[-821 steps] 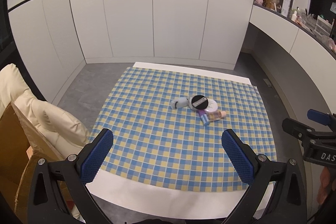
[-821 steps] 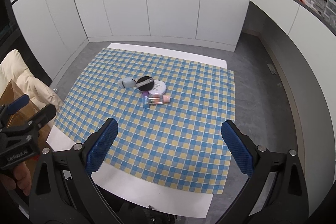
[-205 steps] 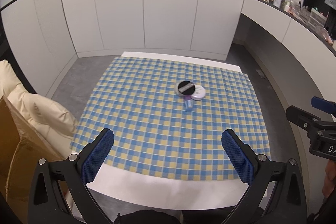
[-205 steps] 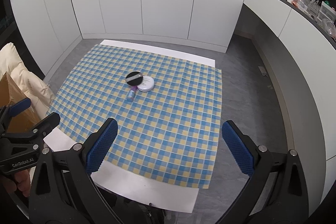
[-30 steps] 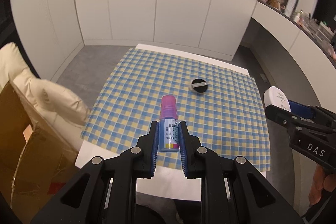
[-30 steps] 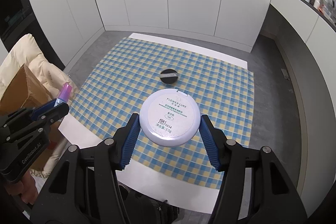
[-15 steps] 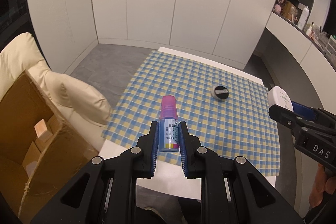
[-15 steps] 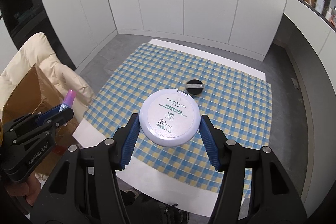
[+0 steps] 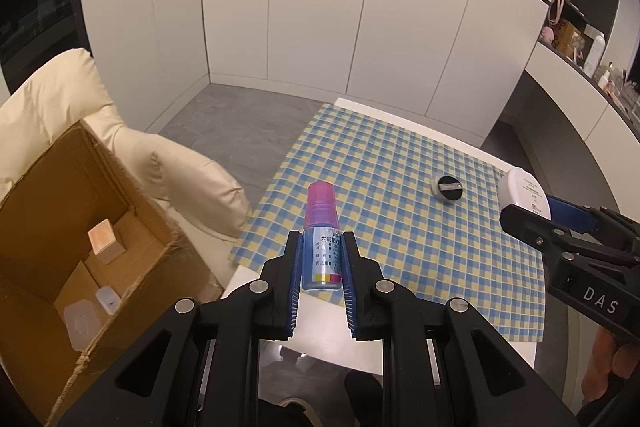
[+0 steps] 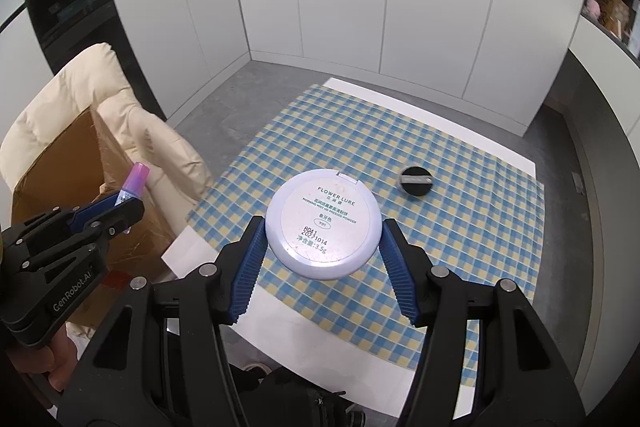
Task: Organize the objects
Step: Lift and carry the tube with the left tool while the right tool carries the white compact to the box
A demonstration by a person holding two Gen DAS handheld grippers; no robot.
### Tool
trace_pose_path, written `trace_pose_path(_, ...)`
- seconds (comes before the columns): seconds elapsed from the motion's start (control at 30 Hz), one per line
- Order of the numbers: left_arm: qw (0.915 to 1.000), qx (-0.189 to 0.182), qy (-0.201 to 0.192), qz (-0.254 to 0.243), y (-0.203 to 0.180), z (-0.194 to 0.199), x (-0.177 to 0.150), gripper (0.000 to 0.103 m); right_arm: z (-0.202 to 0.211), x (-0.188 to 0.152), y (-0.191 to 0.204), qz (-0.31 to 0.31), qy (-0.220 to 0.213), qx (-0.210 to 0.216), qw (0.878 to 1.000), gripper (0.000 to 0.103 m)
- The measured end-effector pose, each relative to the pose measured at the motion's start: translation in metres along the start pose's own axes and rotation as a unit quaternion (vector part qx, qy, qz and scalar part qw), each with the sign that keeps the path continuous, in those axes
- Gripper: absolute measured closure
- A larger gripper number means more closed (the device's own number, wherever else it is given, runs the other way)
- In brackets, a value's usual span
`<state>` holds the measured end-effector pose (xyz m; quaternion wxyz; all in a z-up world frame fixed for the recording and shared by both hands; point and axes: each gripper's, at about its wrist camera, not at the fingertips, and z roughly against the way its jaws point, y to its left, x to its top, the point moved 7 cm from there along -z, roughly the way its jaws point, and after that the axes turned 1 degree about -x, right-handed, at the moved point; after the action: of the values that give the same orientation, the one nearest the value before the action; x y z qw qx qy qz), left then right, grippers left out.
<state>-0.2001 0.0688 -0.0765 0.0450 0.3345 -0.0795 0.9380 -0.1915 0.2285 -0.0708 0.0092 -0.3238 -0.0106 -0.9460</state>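
The left gripper (image 9: pixel 320 259) is clamped on a small bottle (image 9: pixel 322 247), its blue pads pressing the labelled blue body from both sides while the pink cap sticks out ahead of the fingertips. The bottle is held off the tabletop, over its near left corner. Down to the left stands an open box (image 9: pixel 132 227) of brown cardboard, with a few small packages lying on its bottom; it leans against a cream armchair (image 9: pixel 52 95)

The right gripper (image 10: pixel 322 239) is closed on a round white compact (image 10: pixel 323 223), one pad at each side of its rim, printed lid facing the camera. The compact hangs above the near left part of the checked cloth (image 10: pixel 460 227) in blue and yellow that covers most of the white tabletop (image 10: pixel 280 323). A black round jar (image 10: pixel 416 180) sits alone on the cloth, farther back and to the right, well apart from both grippers. In the right wrist view the left gripper shows at the left edge, beside the box, with a bare hand (image 10: pixel 60 363) below it
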Motion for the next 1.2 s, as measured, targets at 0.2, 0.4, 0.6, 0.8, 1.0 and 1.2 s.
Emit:
trace_pose_path(0.2, 0.9999, 0.011, -0.003, 0.007, 0.019, 0.001, -0.003, 0.085, -0.004, 0.004, 0.024, 0.016, 0.0, 0.011, 1.0, 0.043)
trace_pose_path(0.4, 0.9995, 0.022, -0.009, 0.02, 0.039, 0.01, -0.003, 0.085, -0.009, 0.008, 0.047, 0.029, 0.0, 0.022, 0.999, 0.043)
trace_pose_path(0.6, 0.9989, 0.032, -0.011, 0.033, 0.057, 0.016, -0.006, 0.085, -0.011, 0.011, 0.067, 0.041, -0.003, 0.031, 0.999, 0.043)
trace_pose_path(0.8, 0.9983, 0.041, -0.014, 0.04, 0.07, 0.022, -0.008, 0.085, -0.014, 0.014, 0.083, 0.051, -0.002, 0.039, 0.998, 0.043)
trace_pose_path(1.0, 0.9978, 0.047, -0.014, 0.045, 0.078, 0.026, -0.011, 0.085, -0.015, 0.016, 0.099, 0.062, -0.003, 0.046, 0.997, 0.043)
trace_pose_path(1.2, 0.9973, 0.051, -0.016, 0.052, 0.086, 0.032, -0.013, 0.085, -0.017, 0.017, 0.113, 0.074, -0.004, 0.05, 0.996, 0.043)
